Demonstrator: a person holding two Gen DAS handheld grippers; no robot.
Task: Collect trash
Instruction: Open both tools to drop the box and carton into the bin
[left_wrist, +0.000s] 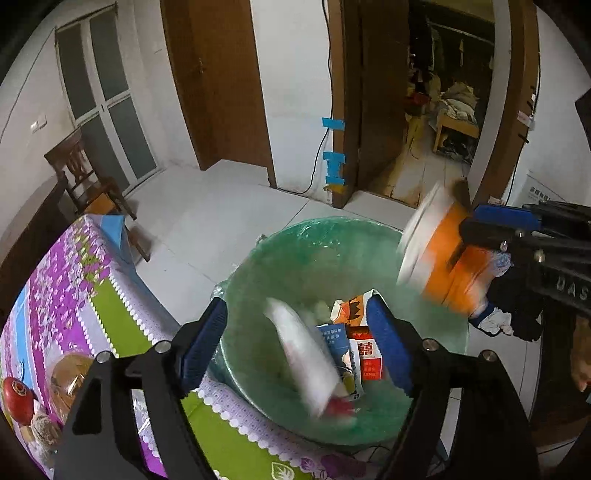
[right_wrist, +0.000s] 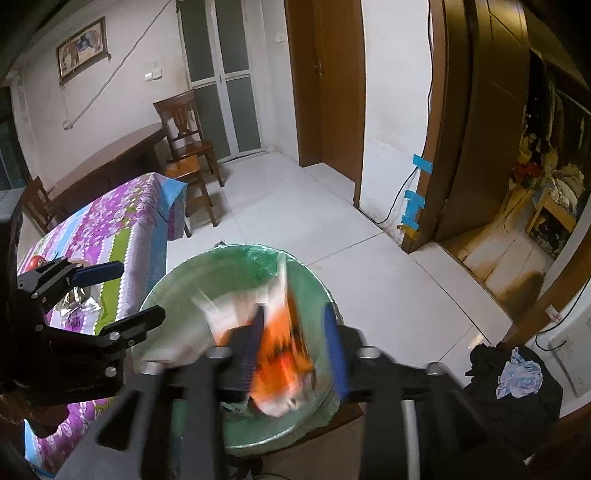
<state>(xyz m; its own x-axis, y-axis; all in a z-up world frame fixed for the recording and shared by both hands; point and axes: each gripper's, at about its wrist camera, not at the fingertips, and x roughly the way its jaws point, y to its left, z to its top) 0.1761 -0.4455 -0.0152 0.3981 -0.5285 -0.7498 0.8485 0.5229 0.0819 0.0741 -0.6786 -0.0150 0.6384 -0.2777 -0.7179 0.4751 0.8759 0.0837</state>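
A bin with a green liner (left_wrist: 317, 251) stands beside the table, also in the right wrist view (right_wrist: 236, 266). It holds cartons (left_wrist: 364, 343). My left gripper (left_wrist: 299, 343) is open above the bin, and a blurred white wrapper (left_wrist: 306, 358) is in the air between its fingers, apart from both. My right gripper (right_wrist: 295, 343) is over the bin with its jaws apart around a blurred orange instant-noodle cup (right_wrist: 280, 354). The cup also shows at the right of the left wrist view (left_wrist: 443, 254), between blue pads. Whether the pads press on it is hidden by blur.
A table with a purple and green floral cloth (left_wrist: 66, 295) lies left of the bin, with a red apple (left_wrist: 16, 398) and wrapped food on it. Wooden chairs (right_wrist: 184, 136) stand beyond. Dark clothes (right_wrist: 517, 380) lie on the floor at right. A doorway (left_wrist: 436, 110) opens behind.
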